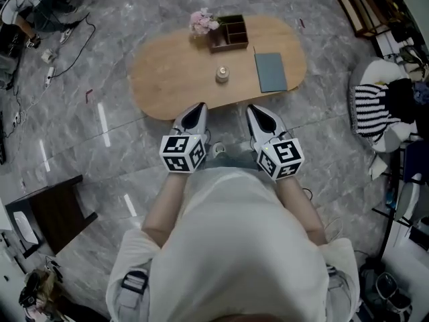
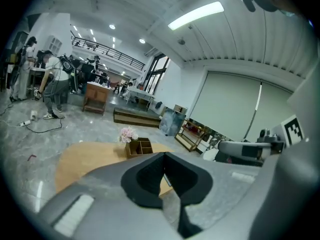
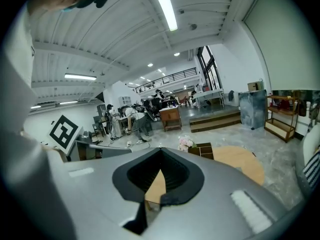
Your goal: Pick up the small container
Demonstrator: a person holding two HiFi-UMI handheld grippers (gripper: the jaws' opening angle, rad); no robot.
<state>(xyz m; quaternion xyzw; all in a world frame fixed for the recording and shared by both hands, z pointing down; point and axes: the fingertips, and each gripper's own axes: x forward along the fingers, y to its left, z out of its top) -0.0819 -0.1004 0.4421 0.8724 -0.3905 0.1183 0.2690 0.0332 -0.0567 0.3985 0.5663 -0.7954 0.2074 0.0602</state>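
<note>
hand-held grippers: 2, side by side at the counter's (image 1: 167, 79) near edge, both pointing at it
left hand-held gripper (image 1: 200, 106): clenched, jaw tips meet, nothing between them
right hand-held gripper (image 1: 252, 109): clenched too, tips together, empty
marker cubes: 2, one at the back of each hand-held gripper
small container (image 1: 222, 74): 1, upright mid-counter toward the near edge, well apart from both hand-held grippers, roughly in line with the gap between them
notebook (image 1: 270, 72): 1, grey-green, flat, just right of the small container, not touching it
wooden organiser (image 1: 228, 32): 1, open compartments, at the far edge behind the small container
pink flowers (image 1: 202, 21): 1 bunch, against the organiser's left side
counter: 1, oval, light wood, on a grey marble floor (image 1: 120, 19)
dark side table (image 1: 53, 210): 1, lower left, off the counter
</note>
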